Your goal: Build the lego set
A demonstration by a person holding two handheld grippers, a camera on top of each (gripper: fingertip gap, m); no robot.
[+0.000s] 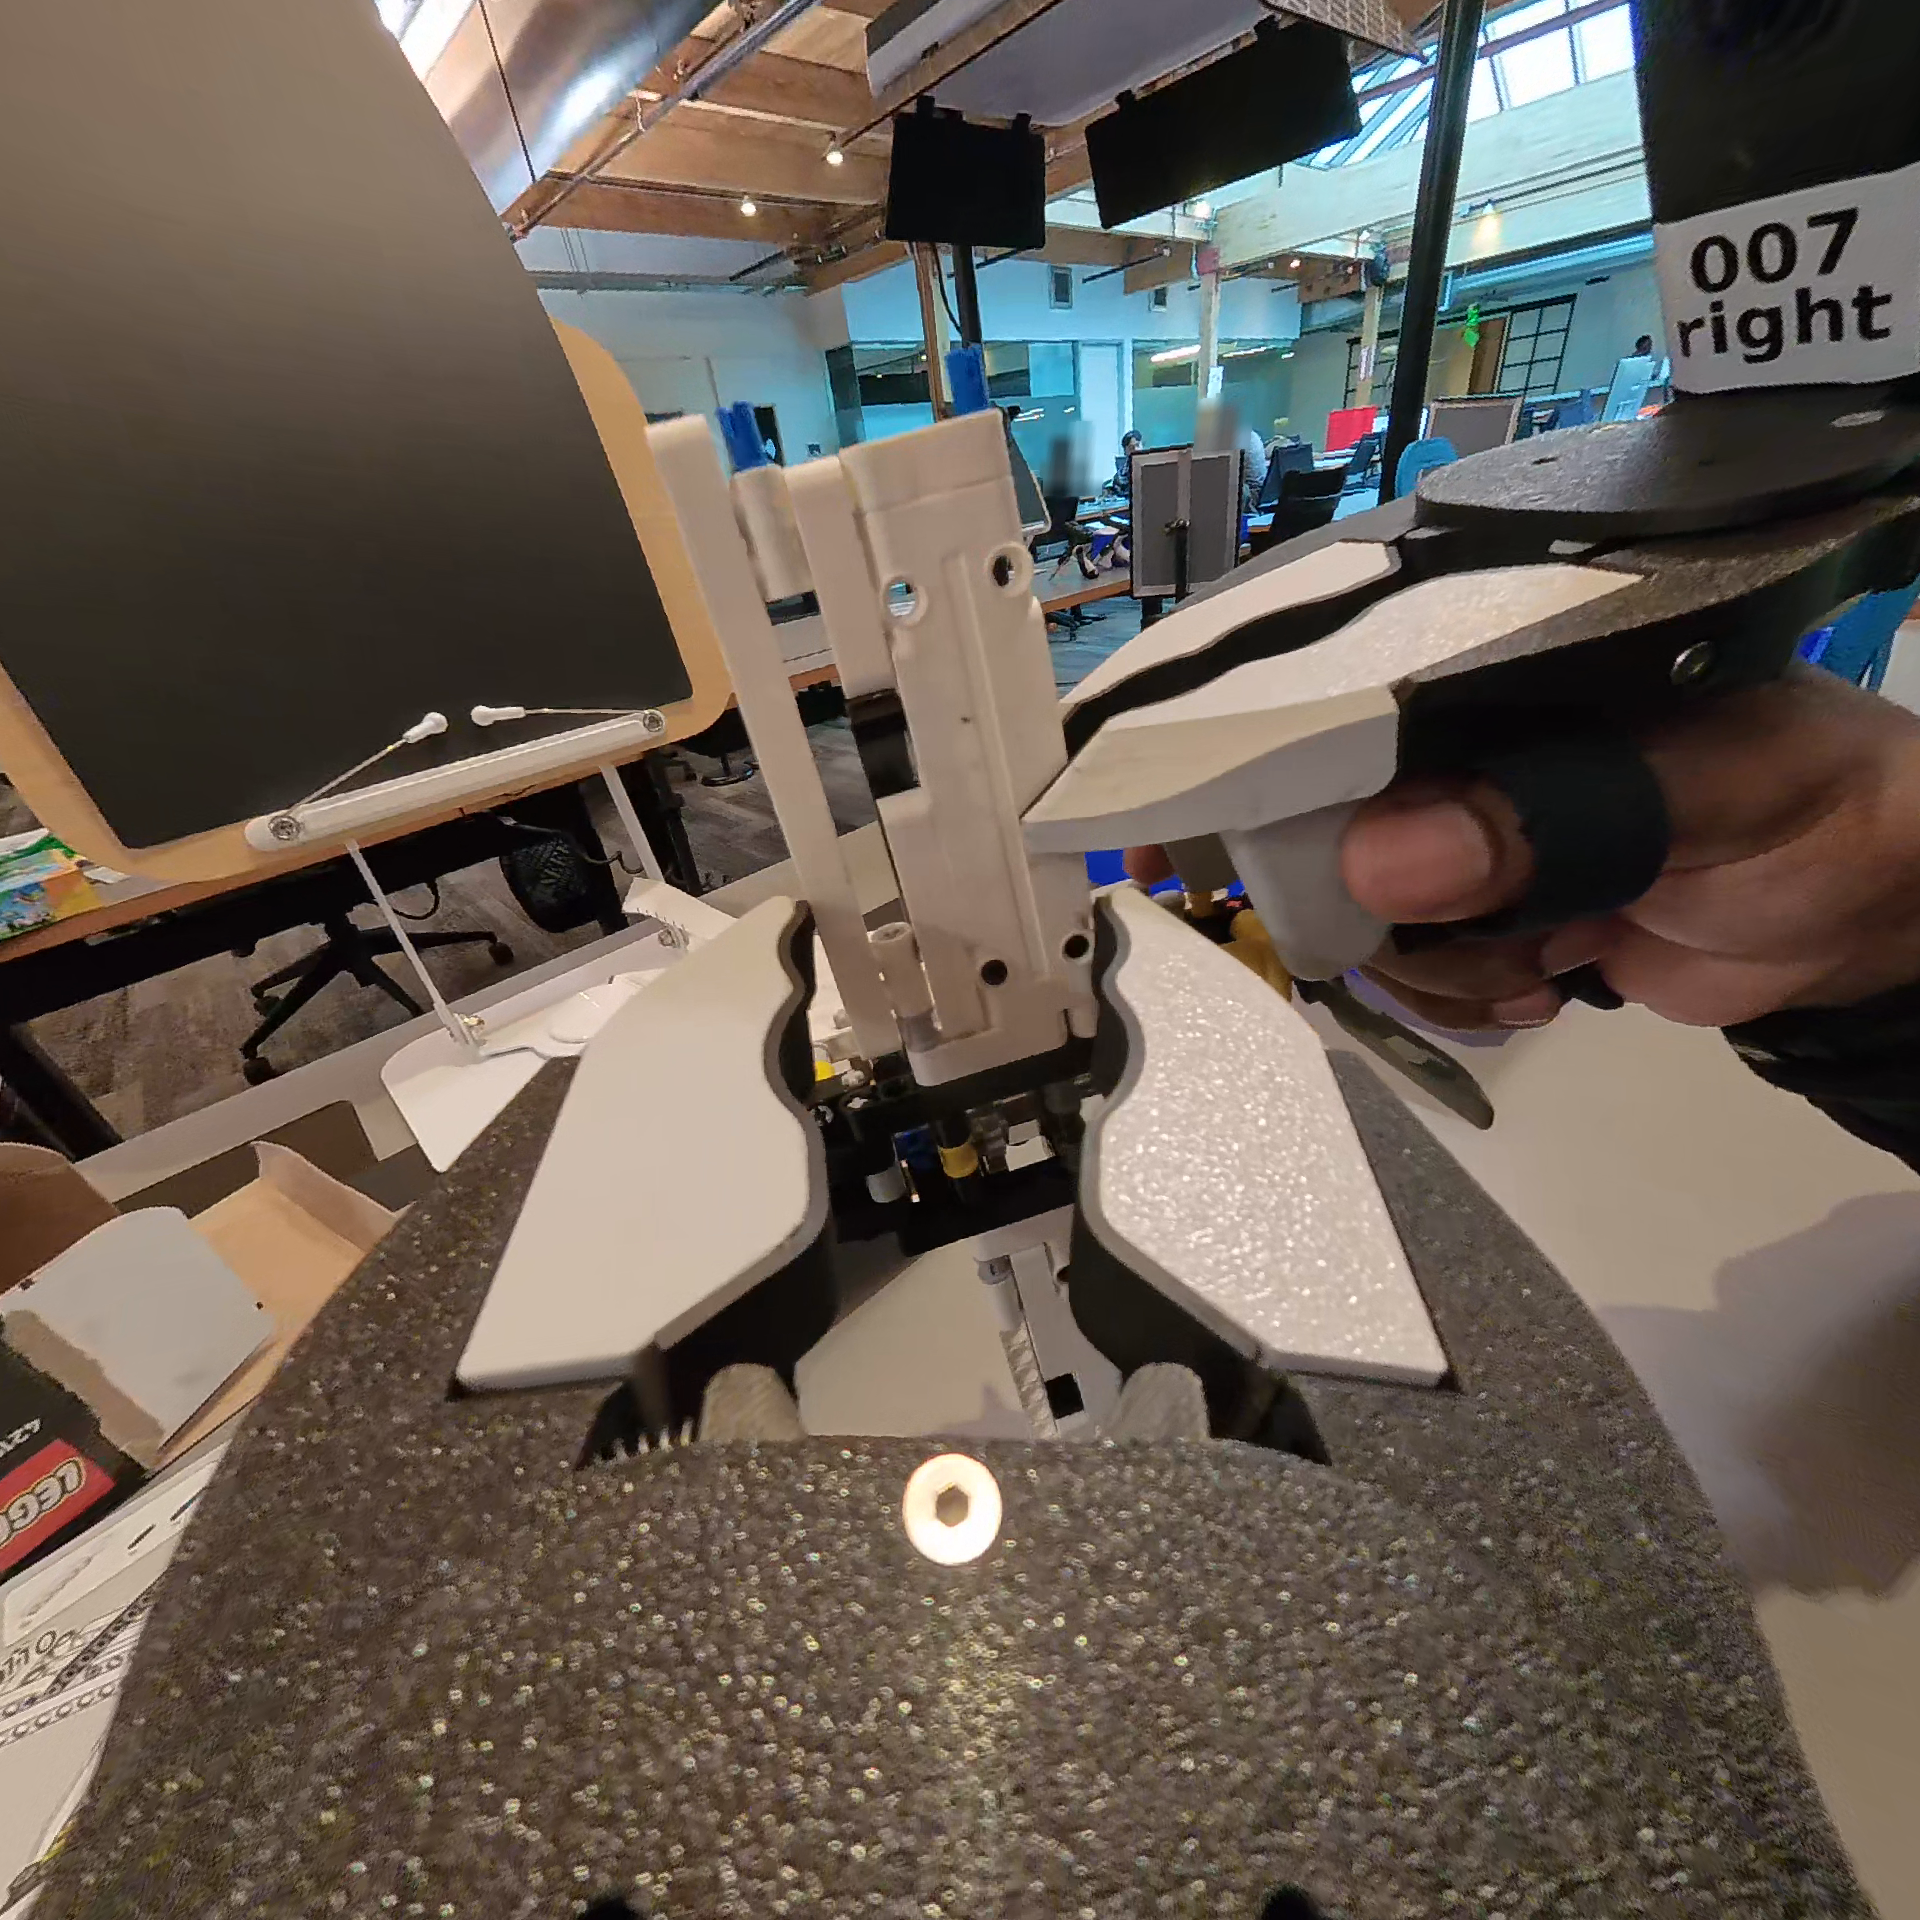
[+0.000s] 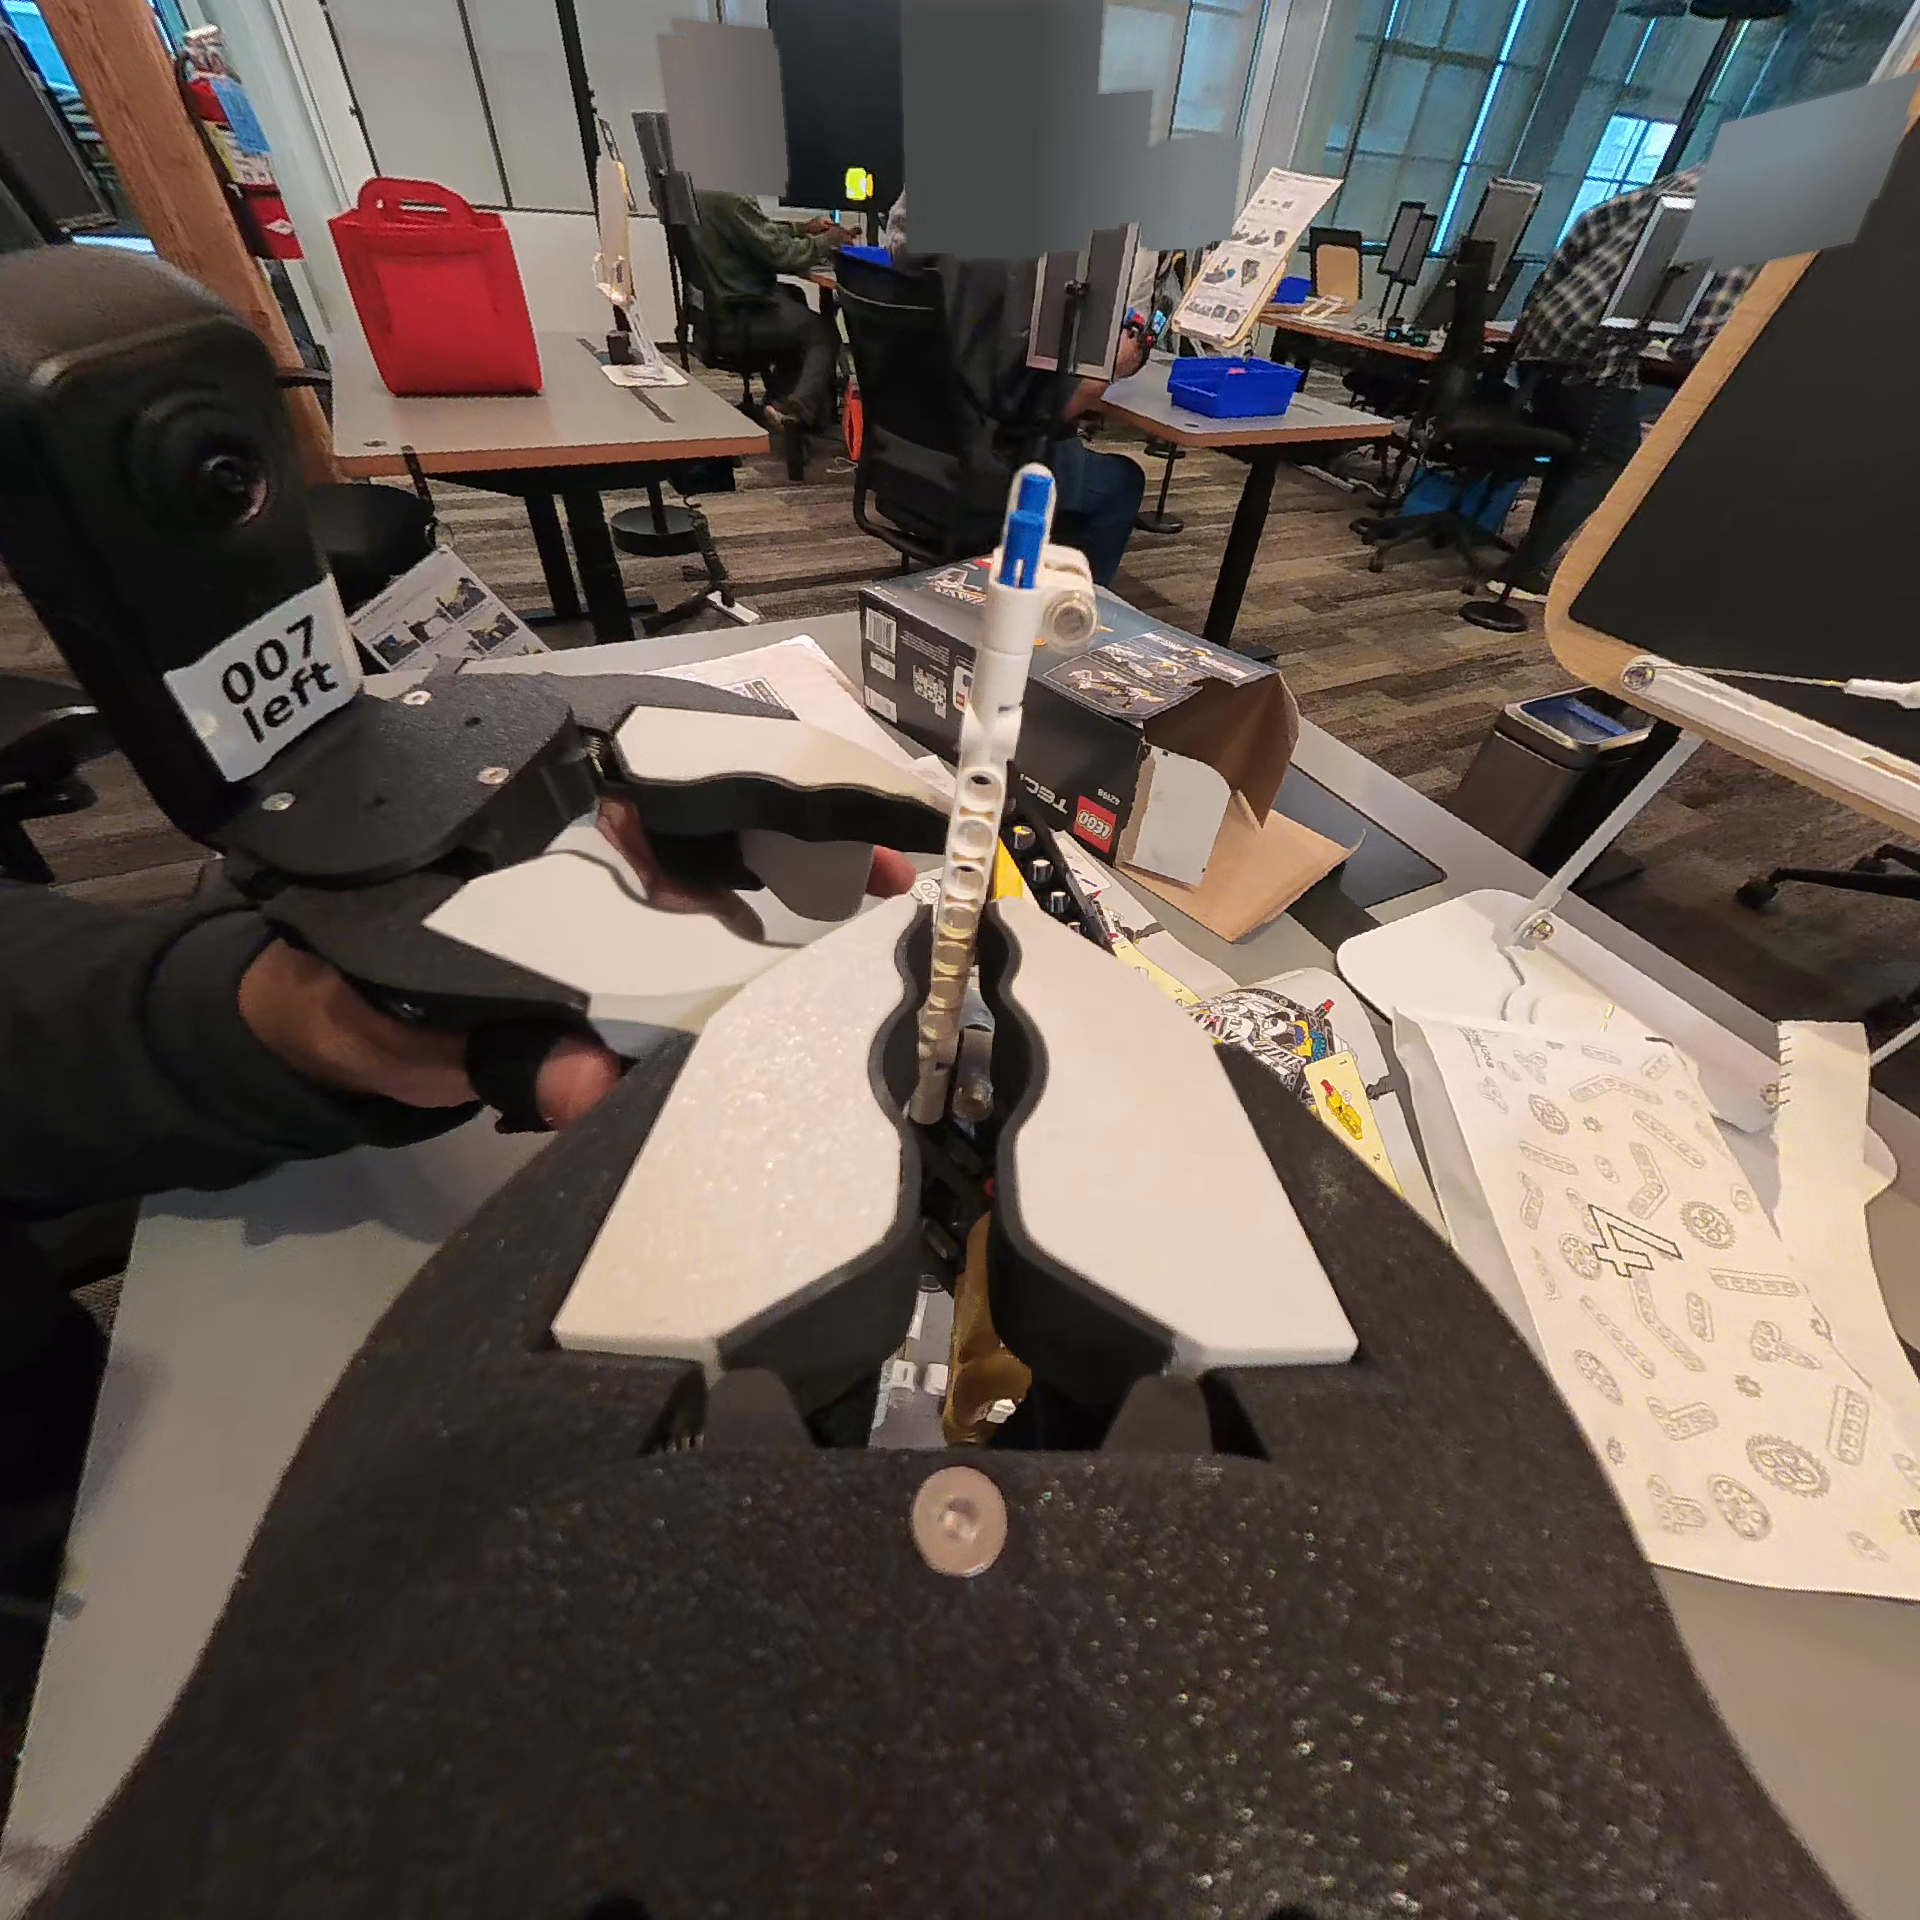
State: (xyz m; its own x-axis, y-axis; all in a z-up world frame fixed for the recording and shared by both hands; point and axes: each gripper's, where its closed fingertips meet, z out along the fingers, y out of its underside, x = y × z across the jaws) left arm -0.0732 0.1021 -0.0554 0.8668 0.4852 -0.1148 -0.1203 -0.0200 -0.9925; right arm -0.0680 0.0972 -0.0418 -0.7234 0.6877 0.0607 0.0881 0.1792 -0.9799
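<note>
I see my right gripper (image 2: 958,997) pinching the white brick assembly (image 2: 966,862), which stands upright over the table (image 2: 312,1299). My left gripper (image 1: 951,977) is spread around its base, right pad touching, left pad apart. Beyond lies a black box (image 2: 1081,748).

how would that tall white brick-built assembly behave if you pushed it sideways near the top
The white assembly would probably tip or flex: it stands tall and narrow over a small black base. Its thin side beam looks pinned only low down, so it might swing or pop off. Likely light, being hollow plastic with holes.
</note>
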